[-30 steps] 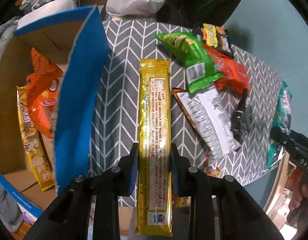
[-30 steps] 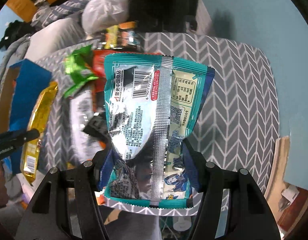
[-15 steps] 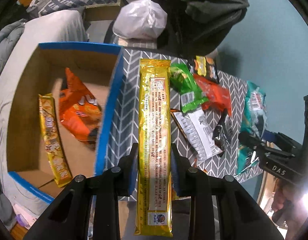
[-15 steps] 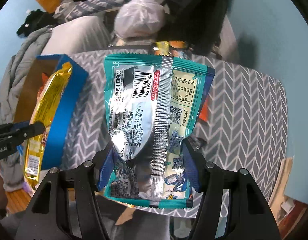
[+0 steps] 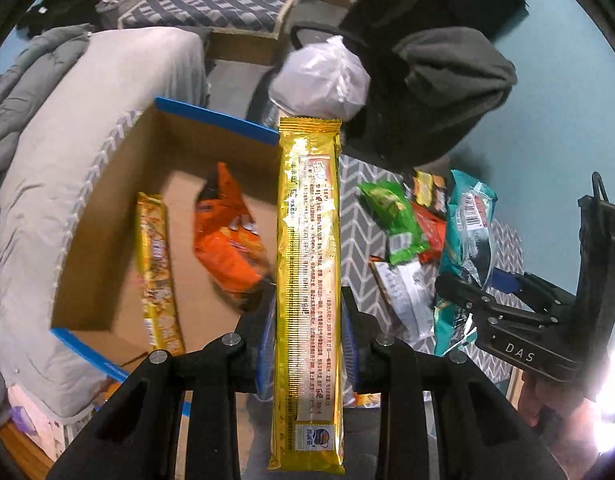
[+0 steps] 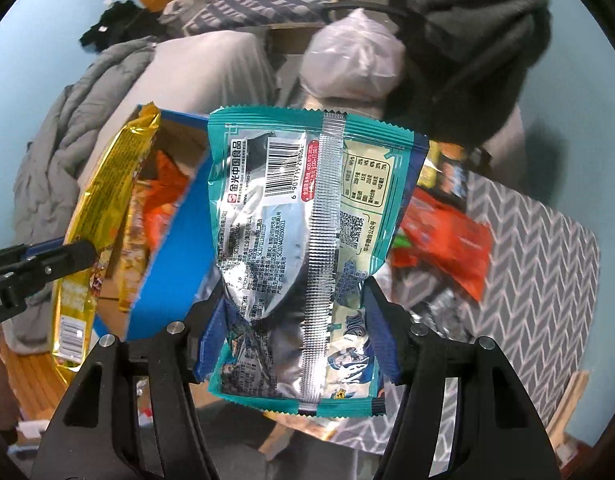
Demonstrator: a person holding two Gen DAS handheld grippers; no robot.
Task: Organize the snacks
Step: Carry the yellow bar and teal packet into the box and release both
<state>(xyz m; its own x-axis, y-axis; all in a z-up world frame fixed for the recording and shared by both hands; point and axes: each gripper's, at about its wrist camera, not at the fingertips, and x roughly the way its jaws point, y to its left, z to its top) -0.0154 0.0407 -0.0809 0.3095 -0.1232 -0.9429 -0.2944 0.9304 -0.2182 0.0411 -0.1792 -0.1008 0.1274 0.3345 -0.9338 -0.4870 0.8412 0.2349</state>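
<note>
Pinching a long yellow snack pack [image 5: 309, 300] between the blue pads [image 5: 264, 354] of the left gripper [image 5: 307, 344], jaws pressed tight on its narrow sides, pack pointing straight ahead and hanging above the near wall of the blue-edged cardboard box [image 5: 215, 120]. Inside the box: a second yellow pack [image 5: 157, 272] lying flat beside an orange bag [image 5: 227, 248]. Clamped in the right gripper [image 6: 297, 320]: a teal snack bag [image 6: 303, 248], back seam and barcode facing the camera, jaws partway apart and squeezing its lower half, held over the grey chevron cloth [image 6: 539, 264] just right of the box. Left on the cloth: a green bag [image 5: 391, 212], a red bag [image 5: 429, 228] and a white-backed pack [image 5: 403, 292], clustered together. Beyond the cloth, a white plastic bag [image 5: 323, 80].
</note>
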